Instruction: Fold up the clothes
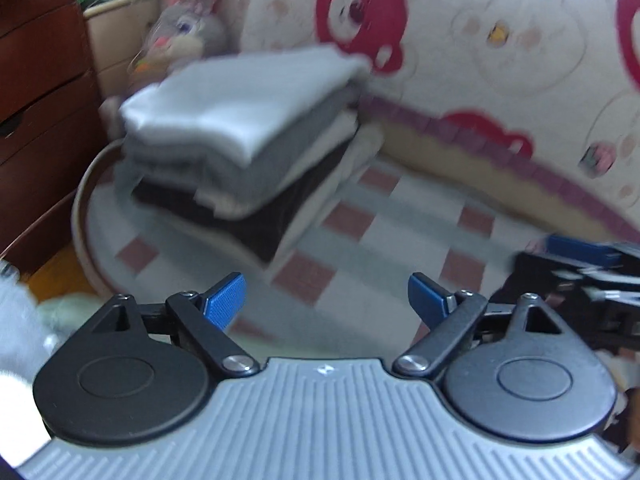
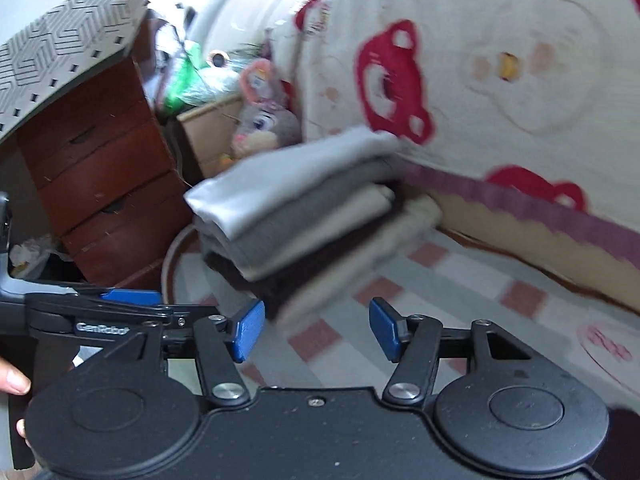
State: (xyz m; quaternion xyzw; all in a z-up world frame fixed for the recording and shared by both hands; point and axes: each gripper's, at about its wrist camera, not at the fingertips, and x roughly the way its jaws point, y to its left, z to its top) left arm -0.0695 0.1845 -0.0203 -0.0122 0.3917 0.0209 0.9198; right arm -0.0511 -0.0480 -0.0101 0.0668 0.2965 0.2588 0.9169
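A neat pile of folded clothes (image 1: 240,136) sat on the bed (image 1: 400,232), near its corner, on a sheet with pink and grey squares. The pile had a pale grey piece on top, then darker grey, cream and black ones under it. Behind the pile a big blanket with red bears (image 1: 480,60) was heaped up, and a grey bunny toy (image 1: 180,28) sat beside a brown chest of drawers (image 1: 40,80).

The left gripper (image 1: 326,300) had its blue fingers (image 1: 224,300) wide apart, and nothing was between them. The right gripper (image 2: 316,330) was the same: its blue fingers (image 2: 246,330) stood apart and held nothing. Both pointed toward the pile but did not touch it.

It looked like a lot of the folding was done, because so many clothes were stacked up tidy. No unfolded clothes showed on the sheet in front. A bit of pale cloth (image 1: 60,308) showed low at the left edge, too blurry to tell what it was. There might be more to fold out of sight.
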